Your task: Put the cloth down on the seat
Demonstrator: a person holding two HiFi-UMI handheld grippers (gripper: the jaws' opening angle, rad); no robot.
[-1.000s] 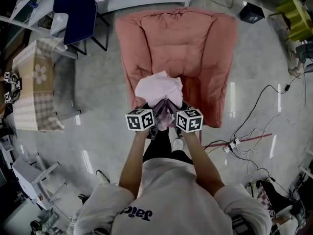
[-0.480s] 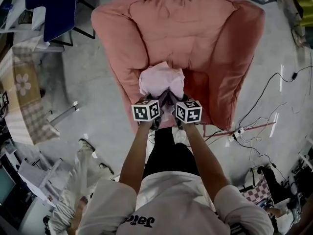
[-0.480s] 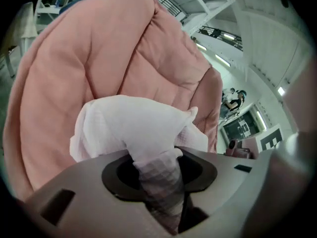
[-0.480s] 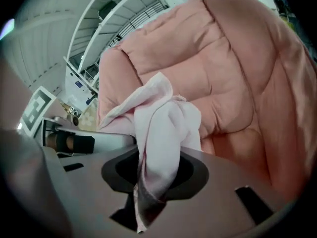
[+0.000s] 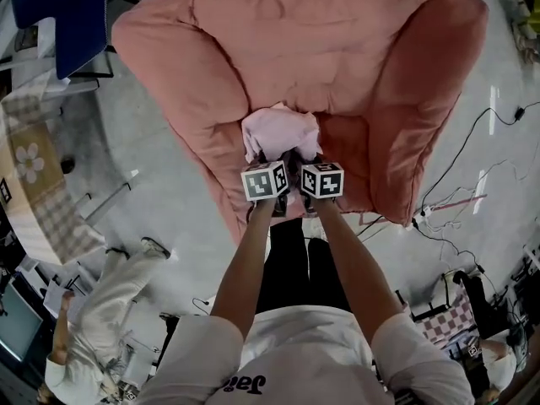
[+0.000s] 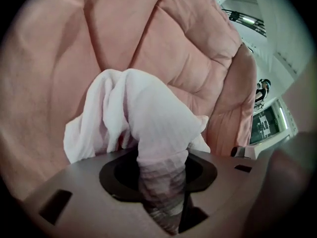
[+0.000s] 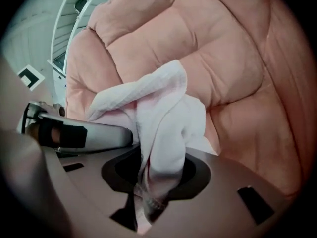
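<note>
Both arms were stretched out forward and down, bare forearms converging from the shoulders: left forearm (image 5: 251,251) and right forearm (image 5: 348,260) ended close together at the front edge of the seat (image 5: 344,146). The left gripper (image 5: 272,163) and right gripper (image 5: 304,160) sat side by side, both pitched steeply down towards the cushion. Their marker cubes, the left cube (image 5: 265,180) and the right cube (image 5: 322,180), were just beside each other and nearly touching. In the left gripper view, the left gripper (image 6: 161,202) had its jaws clamped on a twisted fold of the cloth (image 6: 143,118), with the rest bunched up ahead of them against the pink padding (image 6: 198,48). The right gripper view showed the same: the right gripper (image 7: 148,192) was pinching another fold of the cloth (image 7: 163,108), and the left gripper's body ran across at that picture's left. In the head view the cloth (image 5: 280,131) was a pale pink crumpled bundle directly ahead of both grippers, over the front middle of the seat and below the backrest (image 5: 312,40). We couldn't tell whether its underside was already resting on the cushion. It was held by both grippers, neither of them let go. A blue chair (image 5: 59,15) stood well off to the left on the floor (image 5: 169,201).
</note>
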